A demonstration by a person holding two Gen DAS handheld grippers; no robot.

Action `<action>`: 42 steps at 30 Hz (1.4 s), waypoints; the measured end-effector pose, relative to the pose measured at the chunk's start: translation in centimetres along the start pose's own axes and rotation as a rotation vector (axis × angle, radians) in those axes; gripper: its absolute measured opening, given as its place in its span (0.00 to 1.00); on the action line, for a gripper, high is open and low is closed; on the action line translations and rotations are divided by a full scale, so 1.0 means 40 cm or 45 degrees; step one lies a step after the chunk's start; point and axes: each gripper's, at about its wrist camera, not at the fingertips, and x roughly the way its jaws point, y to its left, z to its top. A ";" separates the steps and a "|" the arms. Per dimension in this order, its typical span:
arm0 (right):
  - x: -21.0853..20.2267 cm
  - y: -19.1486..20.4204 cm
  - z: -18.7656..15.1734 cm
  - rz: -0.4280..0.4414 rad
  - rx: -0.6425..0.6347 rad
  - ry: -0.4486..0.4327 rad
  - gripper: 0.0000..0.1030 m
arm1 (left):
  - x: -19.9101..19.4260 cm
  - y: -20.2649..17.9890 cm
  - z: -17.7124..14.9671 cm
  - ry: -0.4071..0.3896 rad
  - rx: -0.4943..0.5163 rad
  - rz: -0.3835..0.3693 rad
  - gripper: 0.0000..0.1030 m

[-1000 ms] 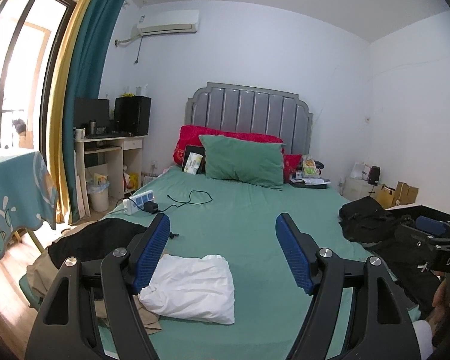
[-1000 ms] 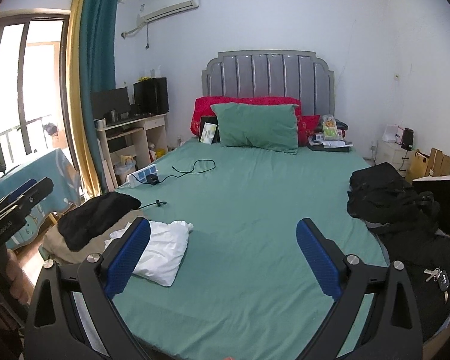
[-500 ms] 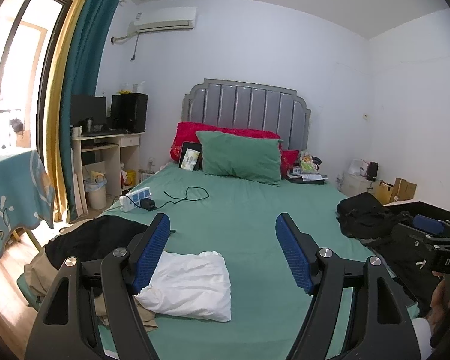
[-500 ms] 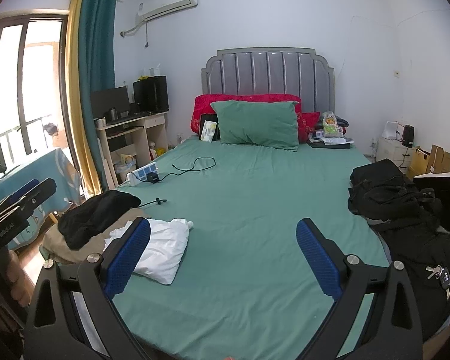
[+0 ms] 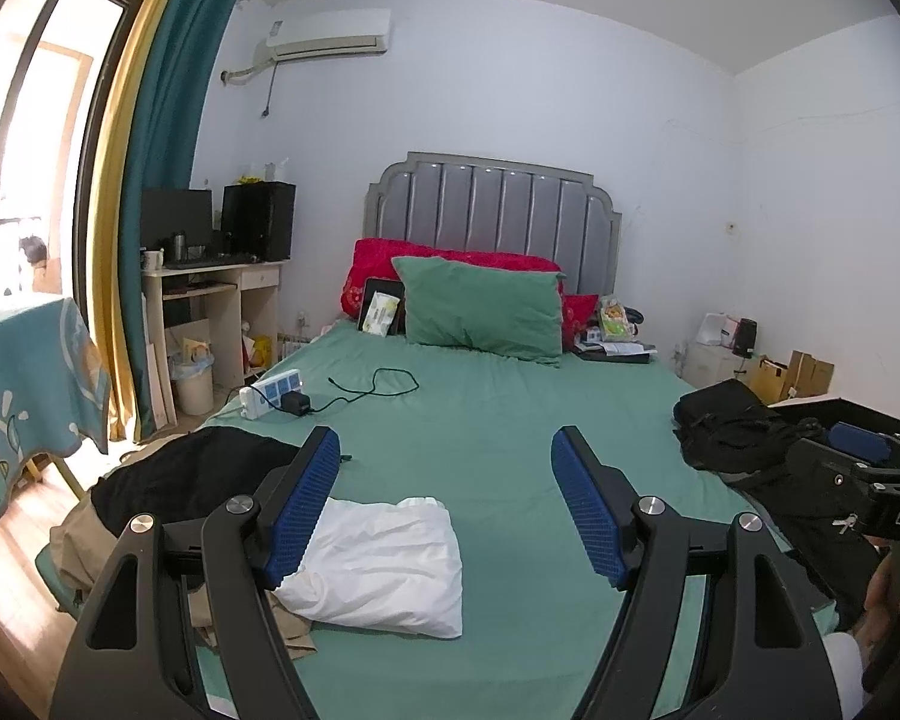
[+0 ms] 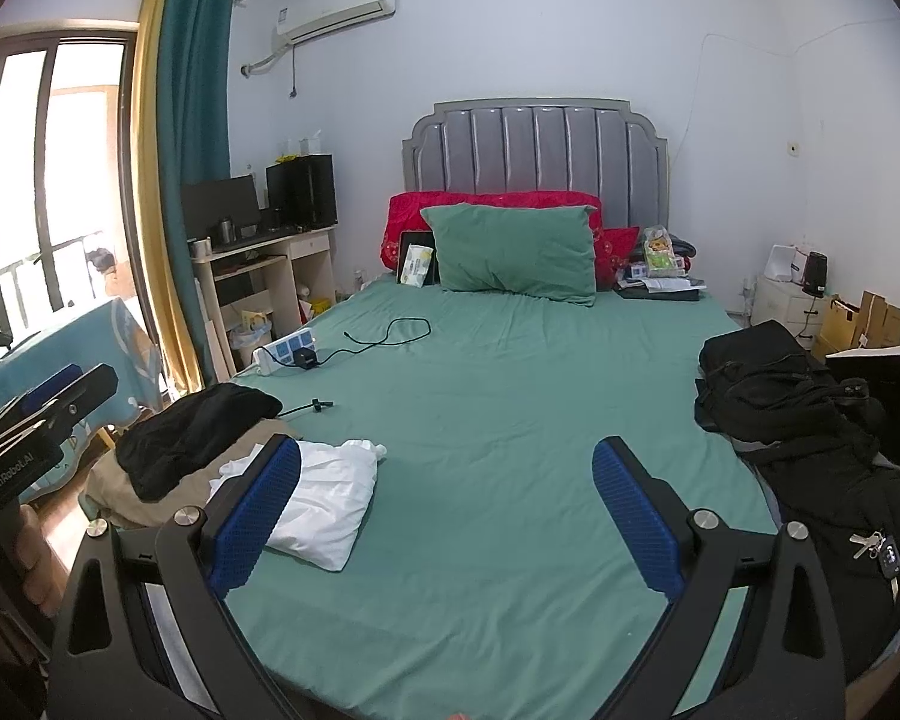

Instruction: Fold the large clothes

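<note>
**Entry: bedroom, 2 grippers held above the foot of the bed**

- **Change since 1 s ago:** Almost none. Your left gripper (image 5: 444, 504) has tipped slightly upward, so the headboard (image 5: 492, 210) sits a little lower in its view; your right gripper (image 6: 444, 516) shows the same scene as before. No garment has moved. Judged from this, no fold is under way: you are between items and have yet to pick the next one.
- **Left gripper:** jaws spread wide, nothing between the blue pads (image 5: 306, 510).
- **Right gripper:** likewise released and empty, aimed down the middle of the bed (image 6: 480, 420).
- **White garment (image 5: 390, 564):** thin, soft cloth, already a rough rectangular bundle with wrinkled, puffy edges. It lies at the near left of the sheet, partly over a tan garment (image 5: 84, 546), just below your left gripper.
- **Black garment, left (image 5: 192, 474):** matte, limp heap atop the tan one at the bed's left edge.
- **Dark pile (image 6: 798, 420):** bulkier black clothing, with straps or cords, along the right edge; keys (image 6: 876, 546) rest on its near end. Probably the supply of large pieces to fold.
- **Bed surface:** smooth green sheet, lightly creased, open in the centre as a working area.
- **Also present:** green pillow (image 5: 480, 306), power strip (image 5: 270, 390) with black cable (image 5: 378, 387).
</note>
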 end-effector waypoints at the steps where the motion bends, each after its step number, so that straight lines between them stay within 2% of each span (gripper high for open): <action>1: 0.001 0.000 -0.001 -0.001 0.000 0.000 0.94 | 0.000 0.001 -0.001 0.002 -0.001 -0.001 0.74; 42: 0.003 0.000 0.000 0.000 0.003 0.002 0.94 | 0.003 0.015 -0.009 0.022 -0.029 -0.013 0.74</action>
